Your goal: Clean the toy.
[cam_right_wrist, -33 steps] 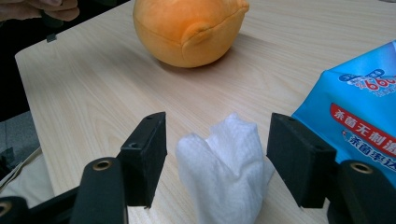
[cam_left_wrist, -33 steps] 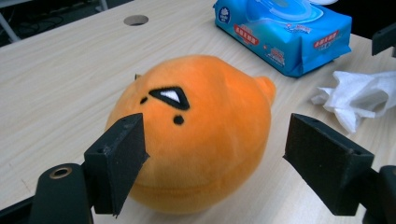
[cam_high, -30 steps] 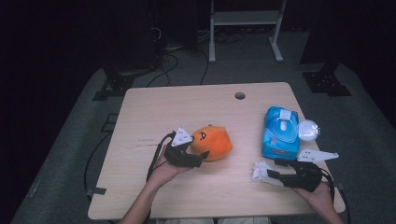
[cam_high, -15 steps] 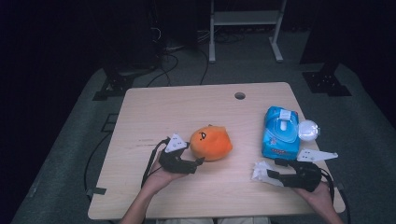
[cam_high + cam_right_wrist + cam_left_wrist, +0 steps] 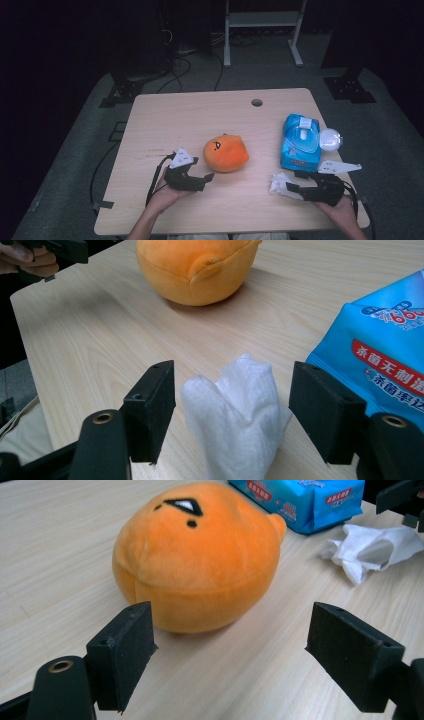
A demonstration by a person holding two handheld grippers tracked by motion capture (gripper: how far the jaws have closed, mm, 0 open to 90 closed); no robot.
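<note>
Orange plush (image 5: pixel 226 153) sits mid-surface, untouched. My left claw (image 5: pixel 206 178) has backed off it toward the near edge since a second ago, jaws wide and empty. My right claw (image 5: pixel 290 188), wide, straddles the white wipe (image 5: pixel 278 183) near the near-right corner.

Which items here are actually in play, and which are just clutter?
In play:
- round orange plush toy, just ahead of the open left gripper
- crumpled white wipe, between the open right gripper jaws, untouched

Lying about:
- blue wet-wipe pack
- small clear round lid beside the pack
</note>
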